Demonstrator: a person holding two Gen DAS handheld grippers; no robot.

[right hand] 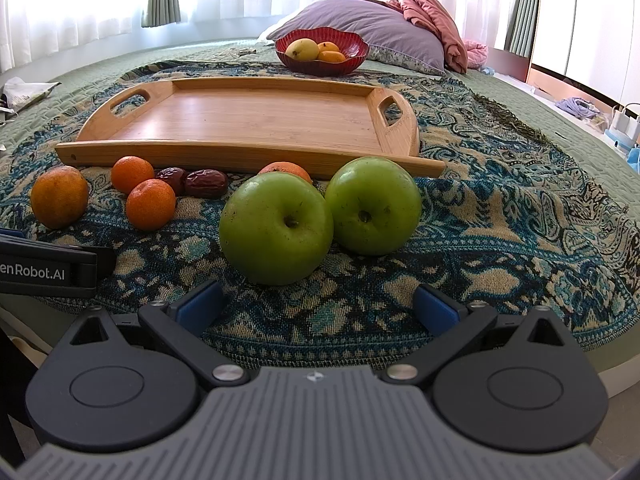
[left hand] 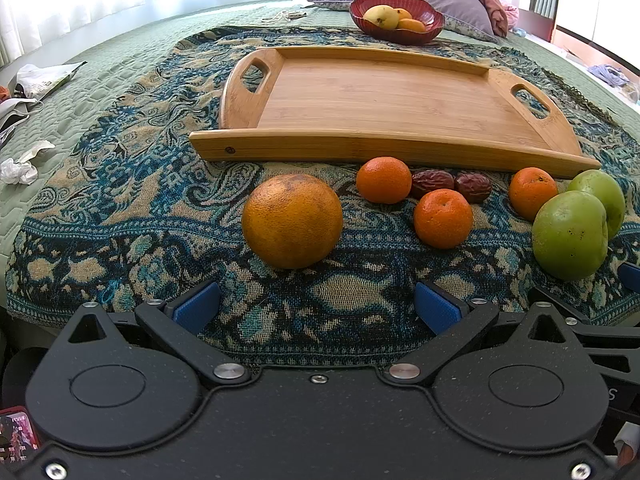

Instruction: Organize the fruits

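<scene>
Left claw (left hand: 316, 306) just short of orange (left hand: 292, 221)

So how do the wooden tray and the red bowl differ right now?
The wooden tray is rectangular, flat and pale bamboo with cut-out handles; the red bowl is round, ribbed and wavy-rimmed. The tray holds nothing, while the bowl holds a yellow fruit and orange ones. The tray lies nearer the loose fruit; the bowl sits behind it, by the pillow. Both rest on the patterned blanket.
</scene>
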